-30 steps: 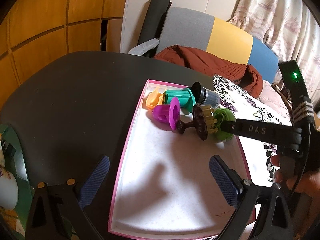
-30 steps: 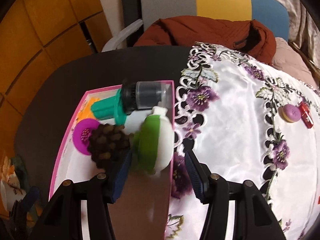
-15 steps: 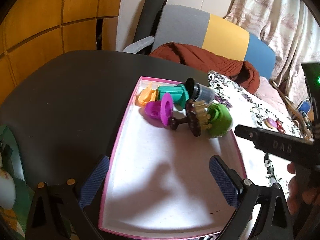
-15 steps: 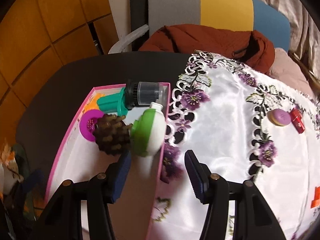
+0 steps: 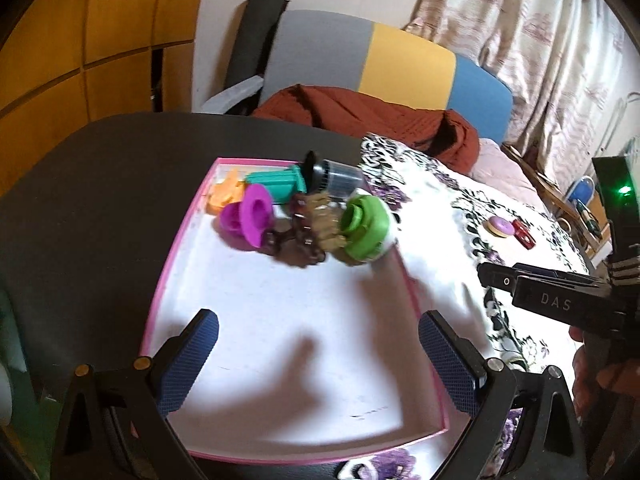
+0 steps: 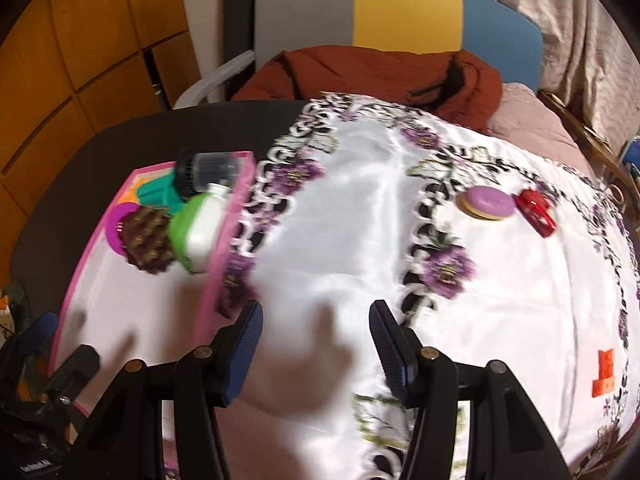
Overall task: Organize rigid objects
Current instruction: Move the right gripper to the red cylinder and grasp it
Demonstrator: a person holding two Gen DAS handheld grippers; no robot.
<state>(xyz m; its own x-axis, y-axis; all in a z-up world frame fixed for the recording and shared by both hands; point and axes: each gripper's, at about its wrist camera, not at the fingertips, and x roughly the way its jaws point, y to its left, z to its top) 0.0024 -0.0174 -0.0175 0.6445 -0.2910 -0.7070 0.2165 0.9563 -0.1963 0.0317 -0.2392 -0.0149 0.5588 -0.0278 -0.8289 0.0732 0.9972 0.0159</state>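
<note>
Dark, matte table top [image 5: 100, 200] is lying under everything, smooth and round-edged. Satin-white tablecloth [image 6: 360, 220] with purple embroidered flowers and a cut-lace border is covering its right part, glossy and softly creased. Pink-rimmed shallow tray [image 5: 160, 280] with a plain white floor is sitting on the bare table, its right wall just beside the cloth's lace edge.

Rigid toys are clustering at the tray's far end: a green-and-white rounded container [image 6: 196, 232] lying against the right wall, a teal ribbed piece [image 5: 276, 186], a dark cylinder with a clear cap [image 6: 208, 170], a magenta funnel-shaped piece [image 5: 248, 220], a knobbly brown cone-like piece [image 6: 146, 240] and an orange piece [image 5: 226, 196] in the far corner. Well apart on the cloth are lying a purple-topped round biscuit-like toy [image 6: 486, 202], a glossy red oblong toy [image 6: 536, 212] and a small orange block [image 6: 604, 372].

Left gripper [image 5: 318, 364] is hovering over the tray's bare near half, its blue ribbed pads wide apart and gripping nothing. Right gripper [image 6: 316, 352] is hanging over the cloth just right of the tray, pads about half apart, empty.
</note>
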